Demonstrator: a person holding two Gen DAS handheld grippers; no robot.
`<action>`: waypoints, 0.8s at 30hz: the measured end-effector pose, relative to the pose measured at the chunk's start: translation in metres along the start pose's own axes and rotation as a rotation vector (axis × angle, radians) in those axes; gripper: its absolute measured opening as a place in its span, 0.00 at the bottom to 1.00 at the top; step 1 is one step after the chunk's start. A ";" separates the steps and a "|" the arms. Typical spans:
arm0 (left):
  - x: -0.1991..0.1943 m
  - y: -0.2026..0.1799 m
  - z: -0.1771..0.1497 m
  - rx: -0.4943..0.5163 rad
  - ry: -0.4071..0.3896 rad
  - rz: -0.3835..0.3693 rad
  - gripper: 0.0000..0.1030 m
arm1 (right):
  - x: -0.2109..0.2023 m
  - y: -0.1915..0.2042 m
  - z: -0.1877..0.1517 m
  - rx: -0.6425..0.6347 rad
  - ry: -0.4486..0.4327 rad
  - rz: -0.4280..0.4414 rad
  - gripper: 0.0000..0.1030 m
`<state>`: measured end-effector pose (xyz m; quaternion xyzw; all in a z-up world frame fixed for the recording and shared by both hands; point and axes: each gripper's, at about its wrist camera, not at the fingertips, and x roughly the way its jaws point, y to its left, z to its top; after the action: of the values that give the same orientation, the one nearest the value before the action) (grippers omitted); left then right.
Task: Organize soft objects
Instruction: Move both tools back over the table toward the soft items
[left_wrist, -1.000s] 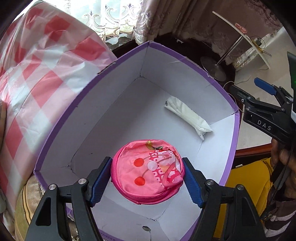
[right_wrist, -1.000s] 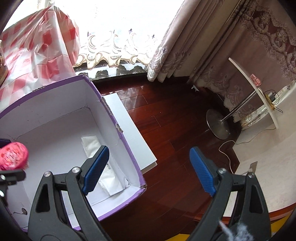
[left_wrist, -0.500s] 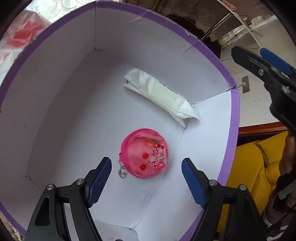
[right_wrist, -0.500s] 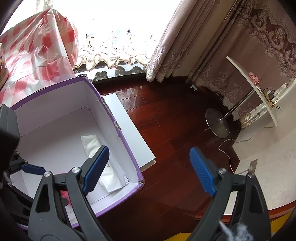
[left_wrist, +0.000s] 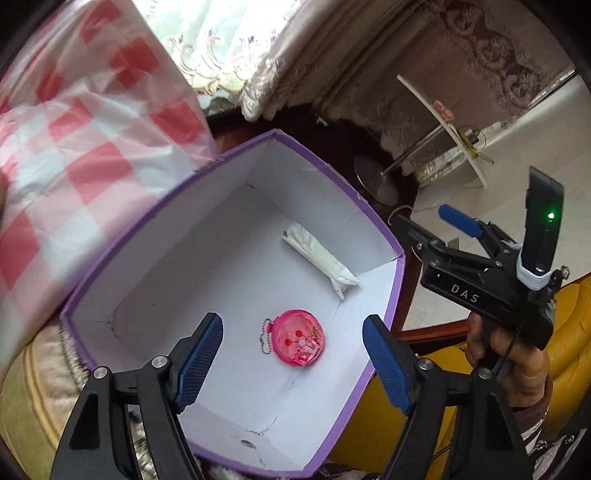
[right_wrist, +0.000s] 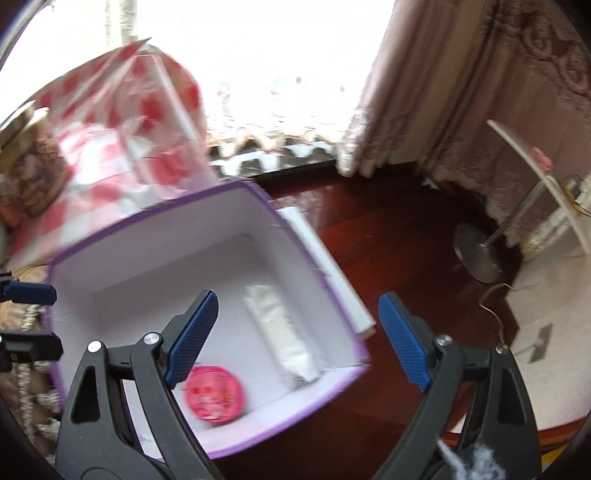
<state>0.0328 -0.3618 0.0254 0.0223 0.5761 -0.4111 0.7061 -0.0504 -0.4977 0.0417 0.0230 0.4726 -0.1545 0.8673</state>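
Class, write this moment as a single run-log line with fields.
left tongs: open, empty | right tongs: open, empty | pink coin pouch: in purple box | white packet: in box

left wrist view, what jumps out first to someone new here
A purple-rimmed white box fills the middle, with a small round pink pouch on its floor and a white packet near its far wall. The left gripper hangs open above the pouch, and a red-checked bag stands left of the box.
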 end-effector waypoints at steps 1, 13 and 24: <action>-0.012 0.006 -0.007 -0.008 -0.033 0.014 0.77 | -0.002 0.013 0.002 -0.026 -0.004 0.025 0.88; -0.175 0.142 -0.124 -0.358 -0.367 0.270 0.77 | -0.073 0.222 0.019 -0.513 -0.099 0.361 0.88; -0.260 0.239 -0.204 -0.655 -0.557 0.350 0.71 | -0.102 0.405 0.003 -1.008 -0.079 0.632 0.74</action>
<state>0.0158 0.0439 0.0677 -0.2163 0.4517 -0.0726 0.8625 0.0176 -0.0874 0.0849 -0.2576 0.4253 0.3539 0.7921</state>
